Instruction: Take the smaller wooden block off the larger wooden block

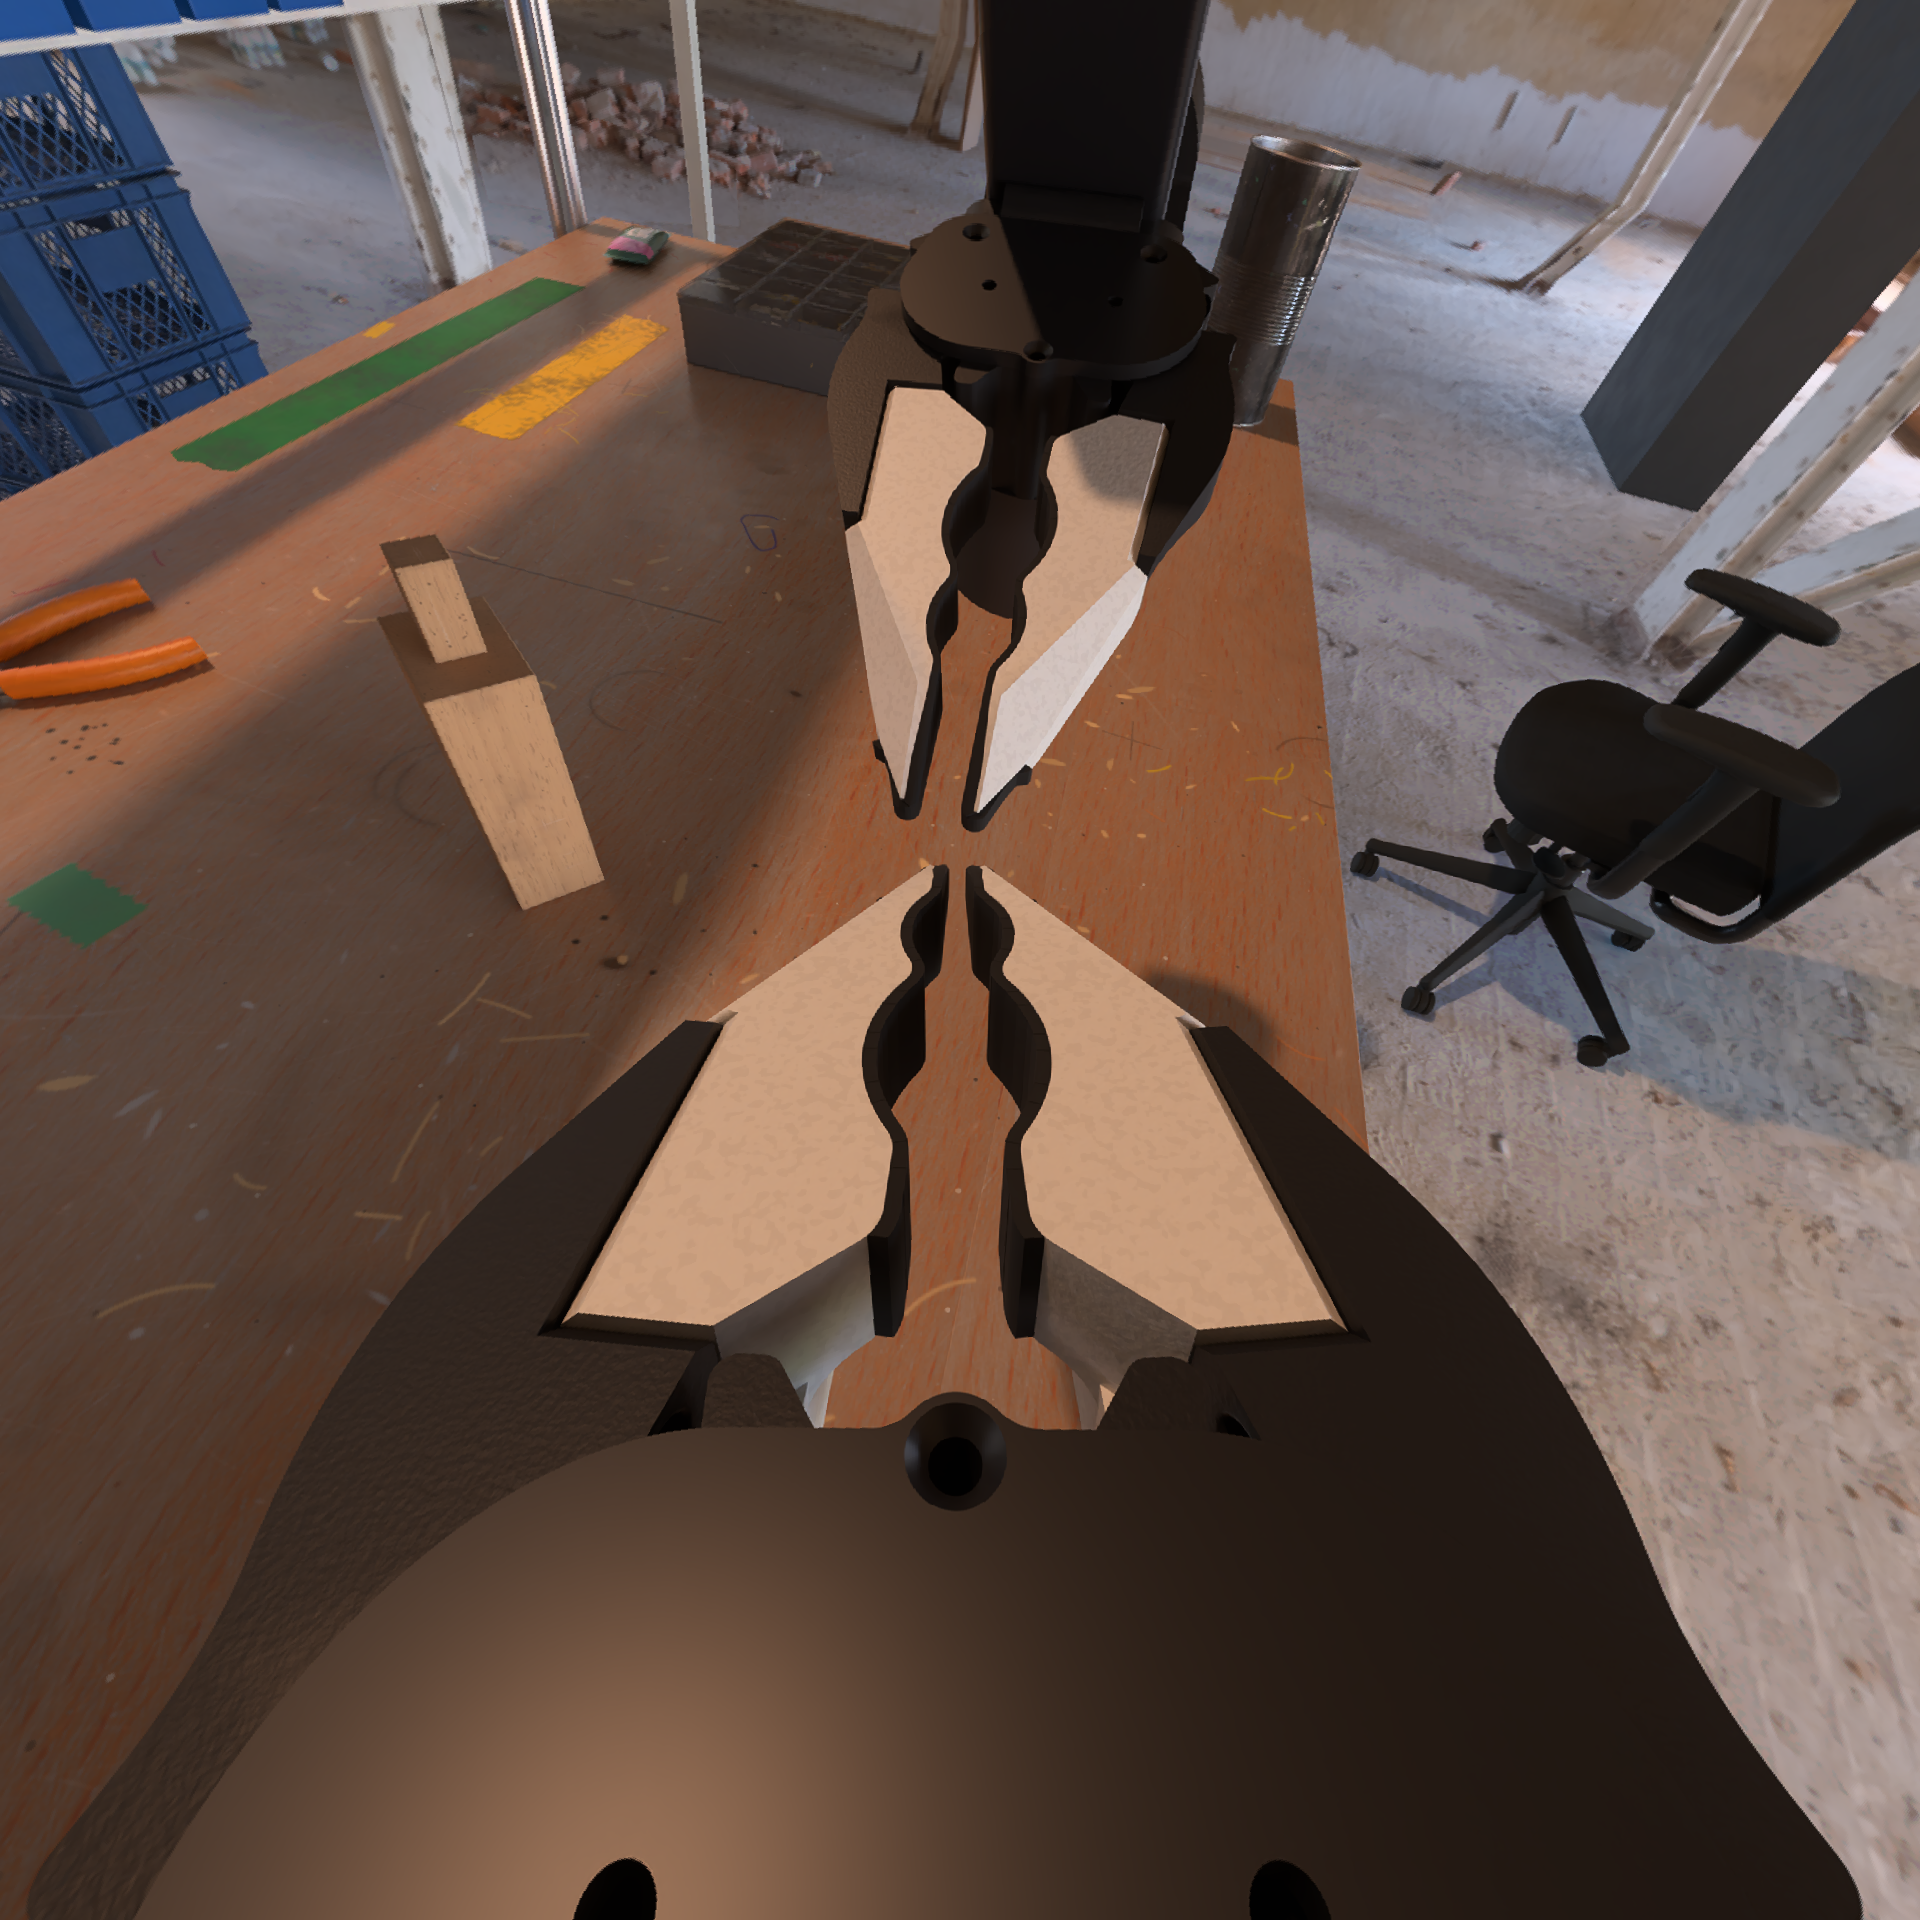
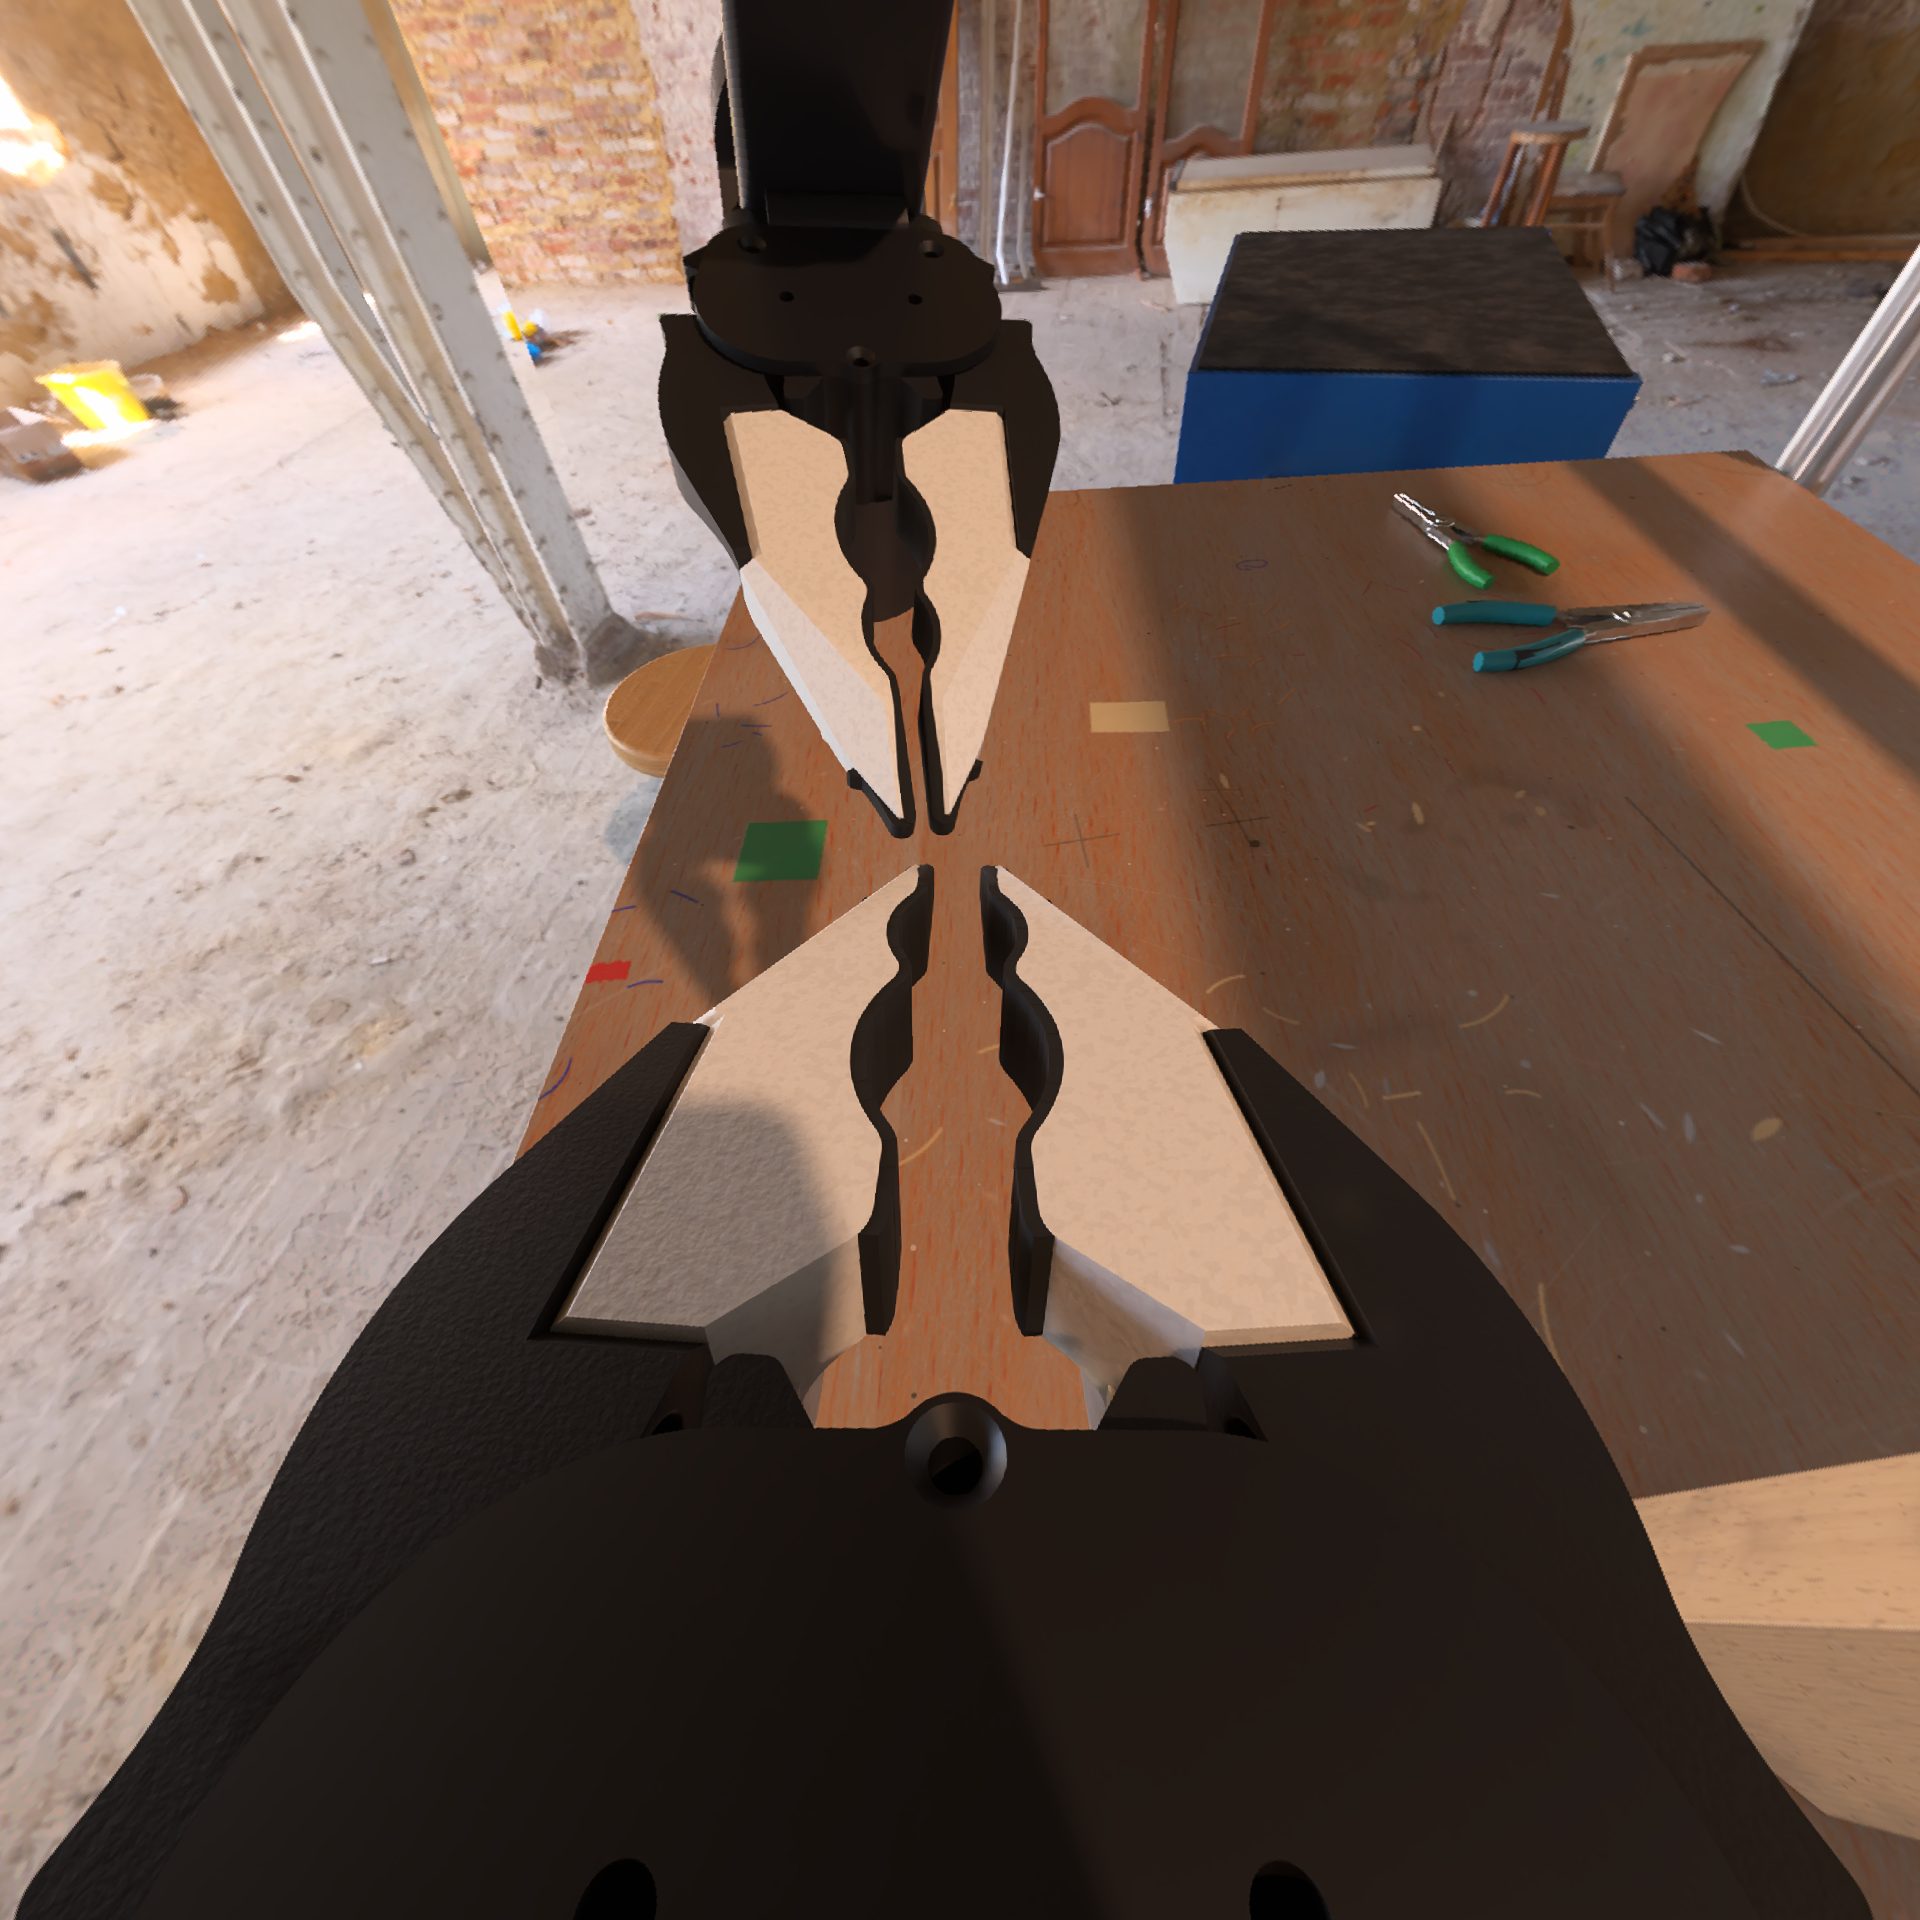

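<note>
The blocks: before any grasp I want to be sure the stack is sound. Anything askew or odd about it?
Nothing is toppled: the smaller wooden block sits on the larger wooden block, set toward its far end rather than centred. Neither tool touches them.

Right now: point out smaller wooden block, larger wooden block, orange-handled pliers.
smaller wooden block (image 1: 442, 615): left wrist view, its lit front face.
larger wooden block (image 1: 514, 795): left wrist view, its pale front face.
orange-handled pliers (image 1: 104, 667): left wrist view, the nearer orange handle.
</note>
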Controlling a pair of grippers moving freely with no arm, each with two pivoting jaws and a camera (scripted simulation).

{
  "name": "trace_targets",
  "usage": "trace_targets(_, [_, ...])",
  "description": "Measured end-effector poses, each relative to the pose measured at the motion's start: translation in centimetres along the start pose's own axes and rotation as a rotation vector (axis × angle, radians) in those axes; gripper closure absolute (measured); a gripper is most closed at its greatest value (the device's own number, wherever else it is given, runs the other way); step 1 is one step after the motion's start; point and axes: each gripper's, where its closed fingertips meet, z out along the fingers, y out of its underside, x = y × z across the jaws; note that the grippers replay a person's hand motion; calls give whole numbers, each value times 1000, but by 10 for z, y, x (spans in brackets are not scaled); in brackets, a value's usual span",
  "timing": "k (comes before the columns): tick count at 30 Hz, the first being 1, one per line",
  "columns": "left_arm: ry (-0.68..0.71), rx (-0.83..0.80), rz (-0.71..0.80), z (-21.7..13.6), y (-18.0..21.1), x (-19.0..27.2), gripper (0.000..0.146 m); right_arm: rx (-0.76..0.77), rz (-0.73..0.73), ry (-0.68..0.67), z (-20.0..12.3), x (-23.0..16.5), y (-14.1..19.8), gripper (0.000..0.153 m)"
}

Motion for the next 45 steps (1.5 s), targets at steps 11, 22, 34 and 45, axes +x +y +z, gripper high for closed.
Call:
trace_targets(11, [-4, 26, -25, 8, -2, -4, 137, 4, 15, -12, -4, 6, 5, 152])
trace_targets(22, [-233, 99, -95, 67, -42, -61, 100, 370, 198, 361, -114, 115, 9, 153])
trace_targets(34, [-689, -120, -99, 172, -21, -187, 98, 1009, 526, 580, -202, 214, 54, 153])
trace_targets(45, [-583, -349, -38, 171, -26, -186, 126, 1059, 541, 512, -206, 204, 51, 153])
